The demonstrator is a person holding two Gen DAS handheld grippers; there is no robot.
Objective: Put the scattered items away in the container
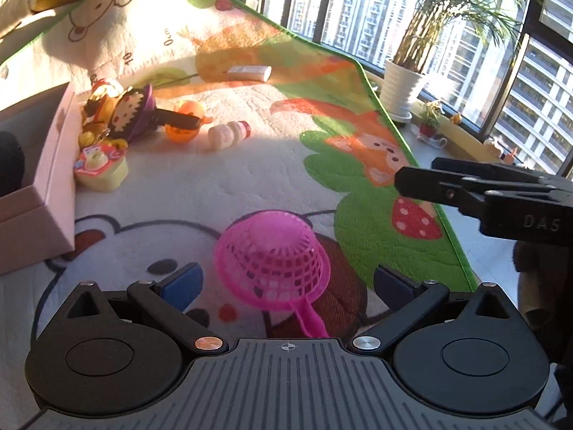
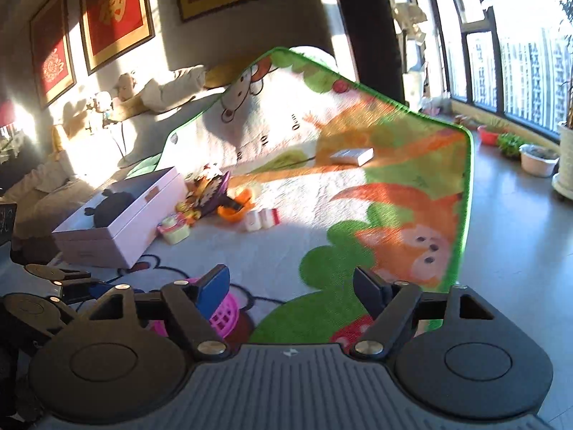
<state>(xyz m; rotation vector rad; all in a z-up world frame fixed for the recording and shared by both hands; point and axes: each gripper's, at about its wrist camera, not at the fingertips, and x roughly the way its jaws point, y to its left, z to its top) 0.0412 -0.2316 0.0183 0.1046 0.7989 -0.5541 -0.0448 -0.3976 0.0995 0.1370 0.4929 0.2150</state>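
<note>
Play mat (image 1: 250, 165) spread on the floor, with a pink box (image 1: 39, 179) near its left edge. Left gripper (image 1: 286, 283), jaws wide apart and holding nothing, hovers over a pink strainer (image 1: 272, 261) lying mesh-up near the mat's near edge, its handle toward the camera. Right gripper (image 2: 292, 286), jaws likewise spread and empty, hangs over the mat just right of the strainer. Against the box's right wall lies a cluster: a yellow cup (image 1: 102, 168), a purple-edged toy (image 1: 125, 114), an orange ball (image 1: 184, 122) and a small white bottle (image 1: 229, 134) on its side. A flat white packet (image 1: 250, 71) lies well apart, toward the mat's far edge.
</note>
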